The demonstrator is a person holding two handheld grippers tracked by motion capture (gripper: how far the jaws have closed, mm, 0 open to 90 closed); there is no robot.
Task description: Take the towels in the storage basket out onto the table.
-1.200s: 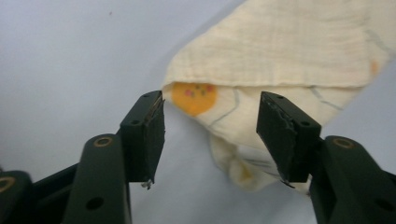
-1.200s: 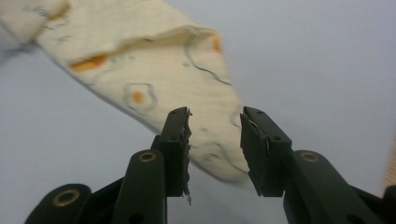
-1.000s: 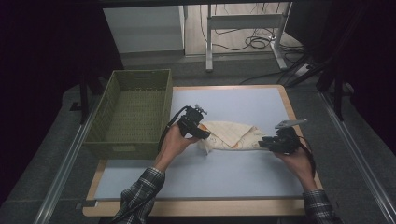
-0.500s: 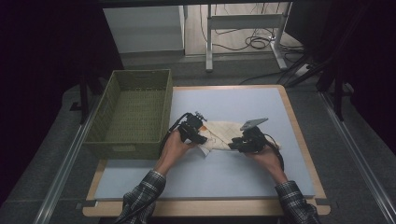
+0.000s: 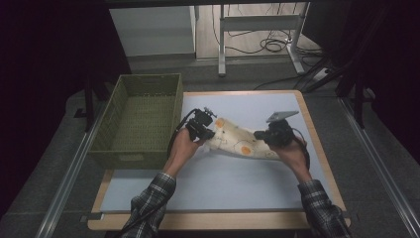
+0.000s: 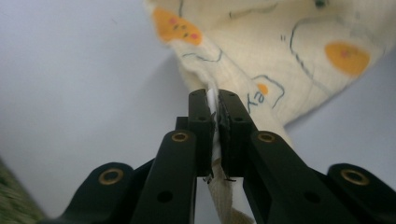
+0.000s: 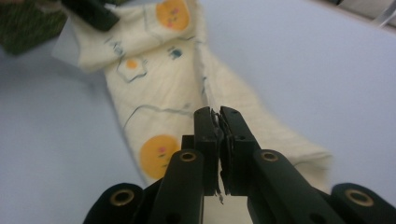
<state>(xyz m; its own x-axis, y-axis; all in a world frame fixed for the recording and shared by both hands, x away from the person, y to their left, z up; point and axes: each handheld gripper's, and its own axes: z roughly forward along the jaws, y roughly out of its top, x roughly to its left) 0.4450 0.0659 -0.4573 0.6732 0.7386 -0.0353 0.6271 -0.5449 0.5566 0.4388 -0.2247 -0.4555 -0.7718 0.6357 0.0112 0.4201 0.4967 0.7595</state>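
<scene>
Nearest, two forearms in plaid sleeves reach forward from the bottom edge of the high view over a pale blue-grey table top (image 5: pixel 218 183) with a wooden rim. Each hand carries a black two-jaw gripper. Between them, near the middle of the table, lies a cream cotton cloth printed with orange circles and thin dark outlines (image 5: pixel 237 141), bunched into a long rumpled strip that runs from the upper left to the lower right. The left gripper (image 5: pixel 204 130) has its jaws pressed together on the cloth's left end; in the left gripper view a thin fold of fabric (image 6: pixel 215 100) is pinched between the two black pads, which have just been closing. The right gripper (image 5: pixel 262 136), with a grey three-cornered plate on top, is clamped on the cloth's right end; in the right gripper view its jaws have likewise just been closing and now nip a crease of the cloth (image 7: pixel 215 119). Farther off, just beside the table's left edge, stands a green woven rectangular basket (image 5: pixel 114 153). Beyond the table, cables lie on the floor around white metal legs (image 5: pixel 223 44).
</scene>
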